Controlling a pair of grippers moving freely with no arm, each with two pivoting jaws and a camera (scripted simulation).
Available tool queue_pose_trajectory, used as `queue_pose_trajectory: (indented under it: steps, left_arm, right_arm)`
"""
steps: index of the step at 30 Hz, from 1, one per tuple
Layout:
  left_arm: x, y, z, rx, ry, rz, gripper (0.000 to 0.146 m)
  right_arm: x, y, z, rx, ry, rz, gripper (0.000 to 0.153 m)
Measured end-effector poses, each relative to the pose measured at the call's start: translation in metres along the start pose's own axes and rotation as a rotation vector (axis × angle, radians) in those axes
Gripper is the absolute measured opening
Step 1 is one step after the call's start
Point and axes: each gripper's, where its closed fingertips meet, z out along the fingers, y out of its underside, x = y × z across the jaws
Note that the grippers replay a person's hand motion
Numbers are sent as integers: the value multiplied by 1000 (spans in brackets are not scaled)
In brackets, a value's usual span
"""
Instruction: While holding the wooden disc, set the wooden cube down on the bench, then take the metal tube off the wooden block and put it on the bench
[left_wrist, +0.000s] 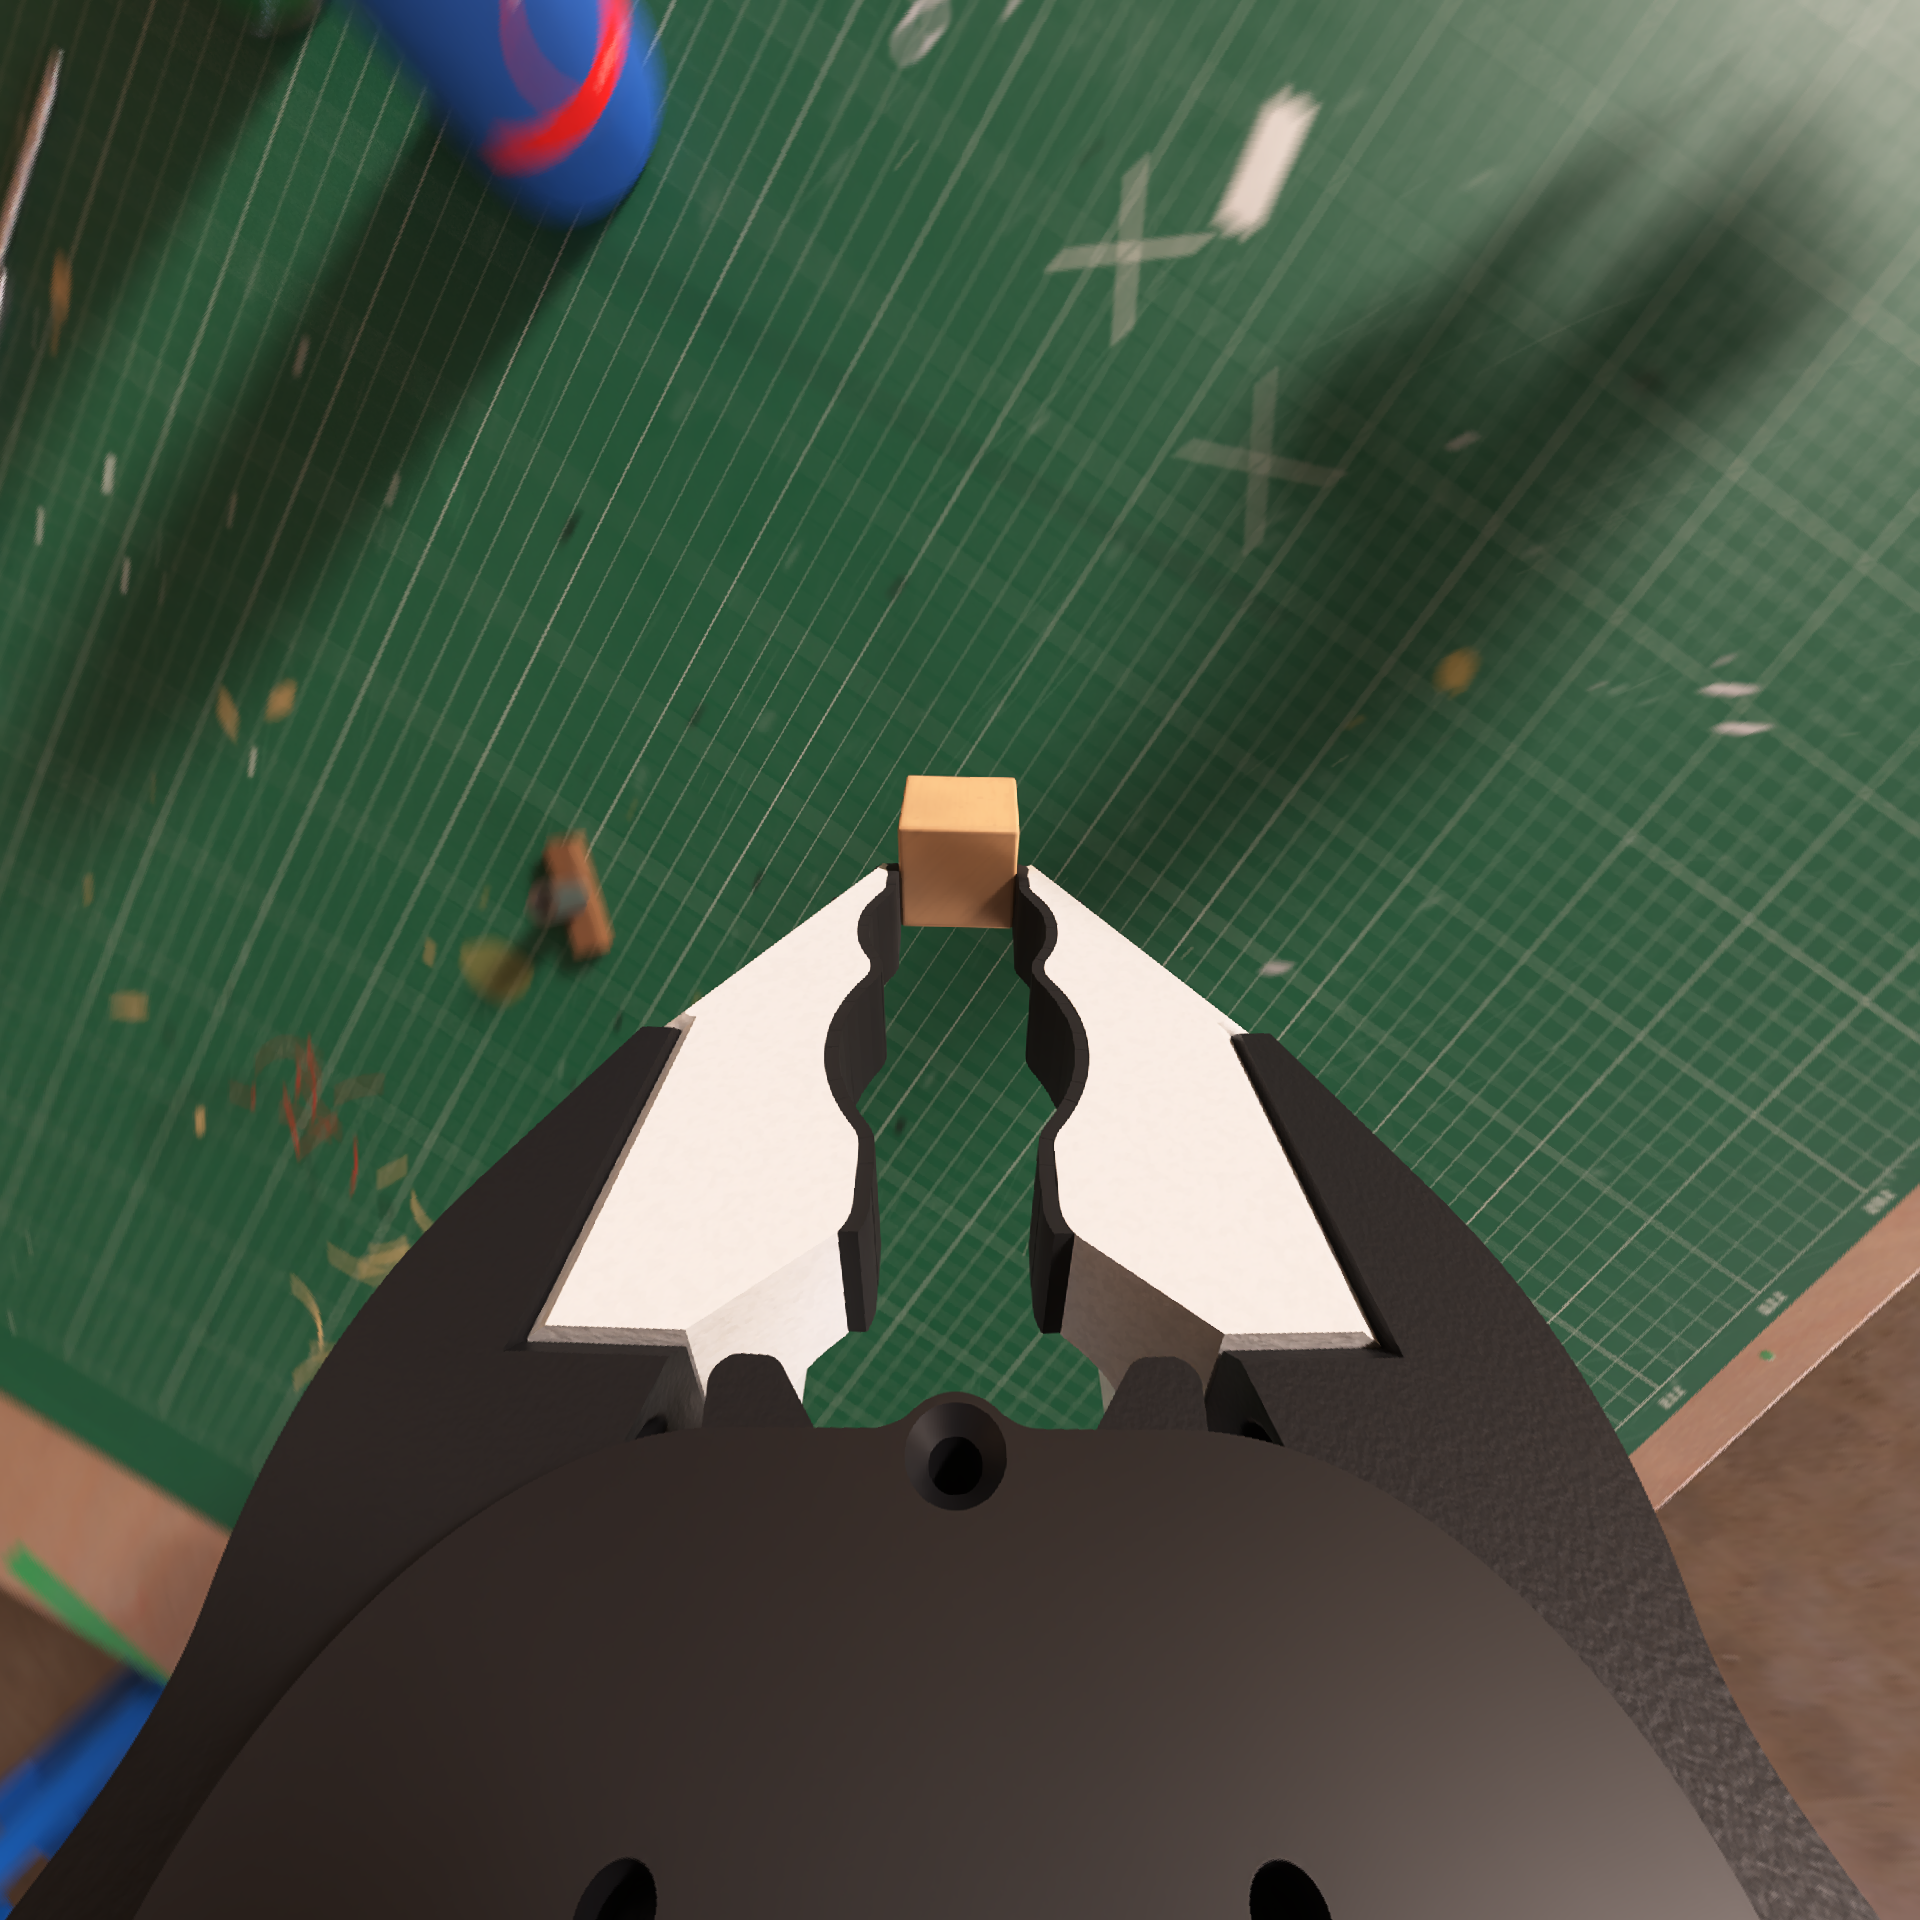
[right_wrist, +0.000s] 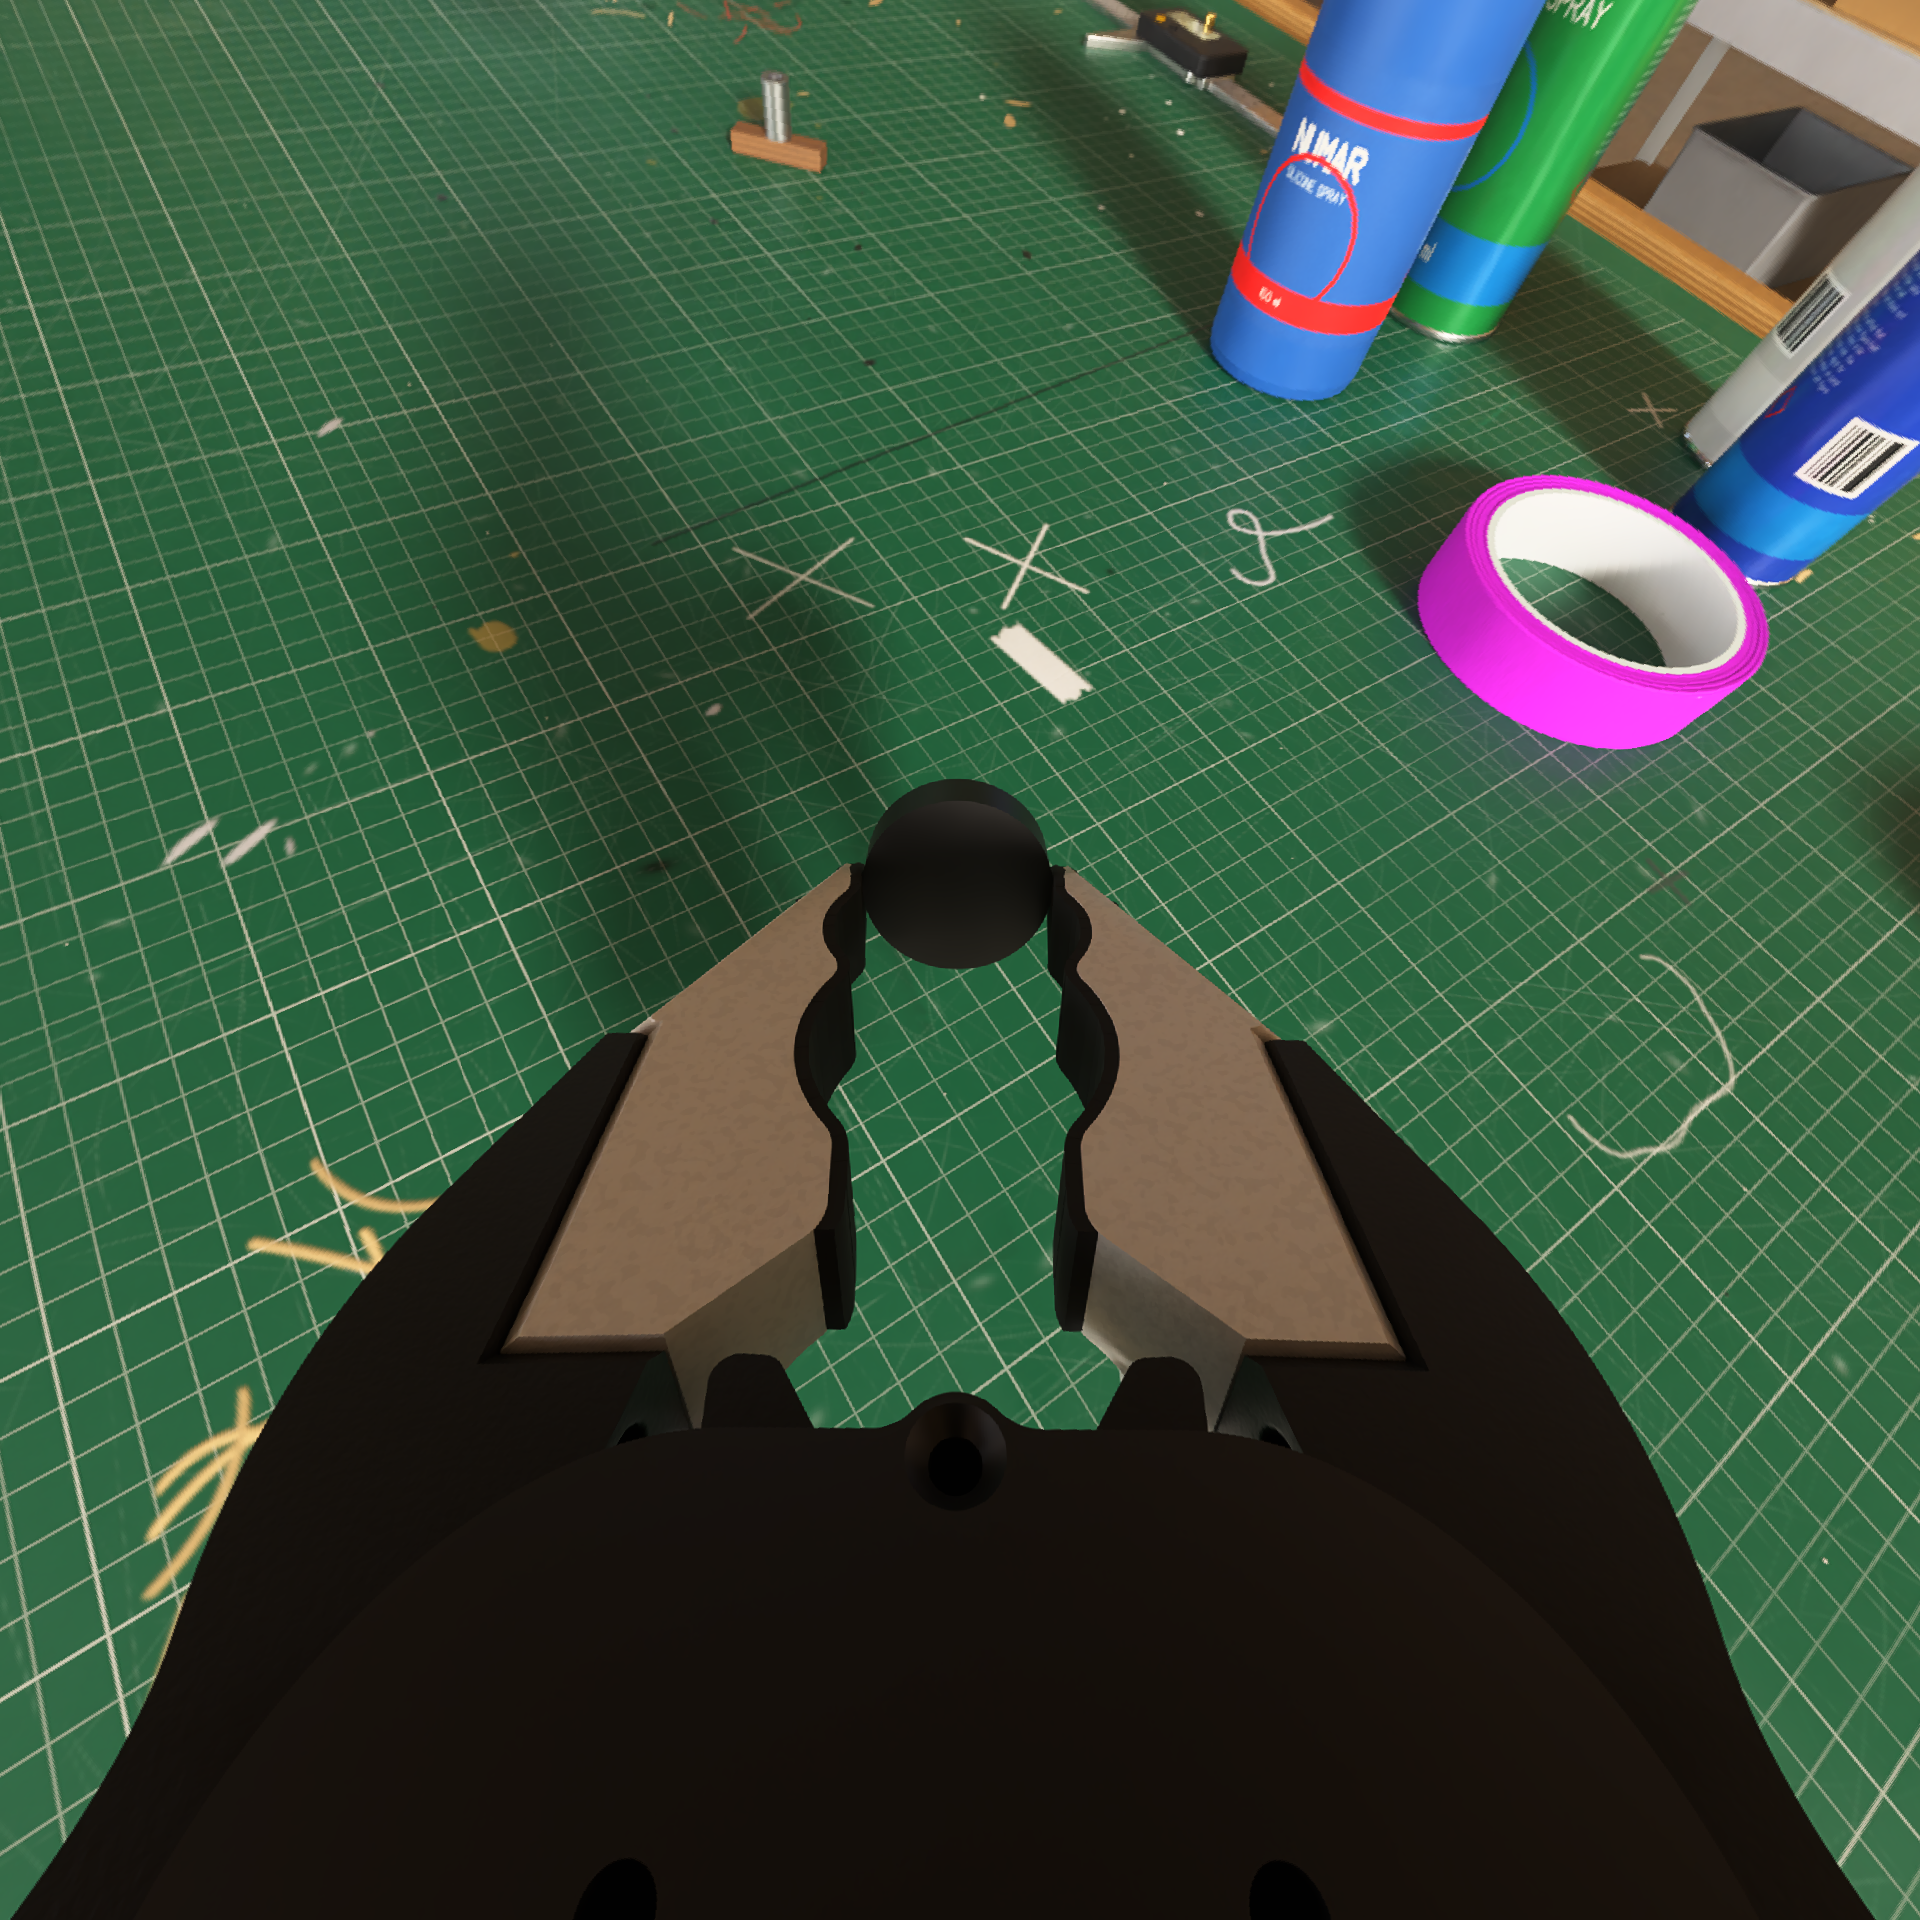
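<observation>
My left gripper (left_wrist: 957, 894) is shut on a small light wooden cube (left_wrist: 957, 847), held at the fingertips above the green cutting mat (left_wrist: 1351, 831). My right gripper (right_wrist: 957, 894) is shut on a dark round disc (right_wrist: 954, 878), held at the fingertips above the mat (right_wrist: 416, 520). A short metal tube (right_wrist: 775, 105) stands upright on a flat wooden block (right_wrist: 779, 147) far off at the top of the right wrist view. The same block (left_wrist: 582, 896) with the tube (left_wrist: 559, 900) shows blurred to the left of the cube in the left wrist view.
A blue spray can (right_wrist: 1320, 208) and a green one (right_wrist: 1527, 166) stand at the far right, another blue can (right_wrist: 1829, 436) beyond a magenta tape roll (right_wrist: 1590, 613). The blue can (left_wrist: 520, 94) shows in the left view. The mat's edge (left_wrist: 1766, 1340) lies lower right. Wood shavings are scattered.
</observation>
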Motion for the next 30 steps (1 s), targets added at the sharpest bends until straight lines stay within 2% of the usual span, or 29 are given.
queue_pose_trajectory:
  steps: [4, 8, 13, 16, 22, 25, 30]
  left_arm:
    - [61, -60, 20, 55, 91, 179, 21]
    - [123, -96, 66, 38, 205, 307, 21]
    - [179, -109, 134, -27, 282, 395, 21]
    - [193, -106, 159, -60, 288, 419, 21]
    - [196, -106, 164, -38, 311, 389, 21]
    - [191, -103, 162, -41, 297, 381, 44]
    - [176, -109, 126, 52, 258, 359, 47]
  right_arm:
    - [5, -3, -4, 22, 9, 22, 35]
    - [9, -5, -8, 34, 18, 28, 35]
    - [14, -8, -13, 44, 48, 16, 35]
    - [17, -10, -16, 56, 58, 22, 35]
    - [16, -11, -18, 62, 53, 23, 35]
    - [15, -9, -16, 50, 57, 11, 35]
    - [17, -8, -16, 45, 66, 11, 35]
